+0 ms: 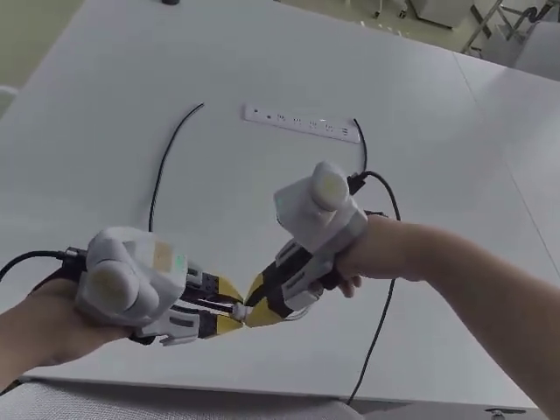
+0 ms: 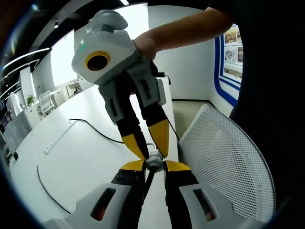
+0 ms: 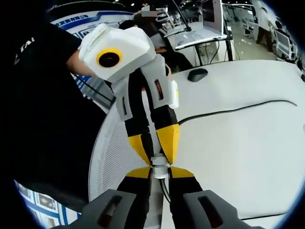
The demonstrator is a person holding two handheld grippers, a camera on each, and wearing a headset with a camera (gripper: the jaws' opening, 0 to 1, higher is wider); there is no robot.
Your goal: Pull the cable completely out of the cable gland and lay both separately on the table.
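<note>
White gland [image 2: 154, 162] is pinched at the tips of the left gripper [image 2: 154, 167], closed snugly on it, while the cable [image 3: 165, 188] just behind it is clamped by the right gripper [image 3: 160, 172], tip to tip with the left.

- The white bench [image 1: 105, 105] is wide and flat.
- 1 long white power strip [image 1: 300, 122] lies on it.
- 1 thin black cable [image 1: 164, 166] lies near the strip, bending toward the near edge.
- 1 dark mouse [image 3: 197, 74] sits on it too.
</note>
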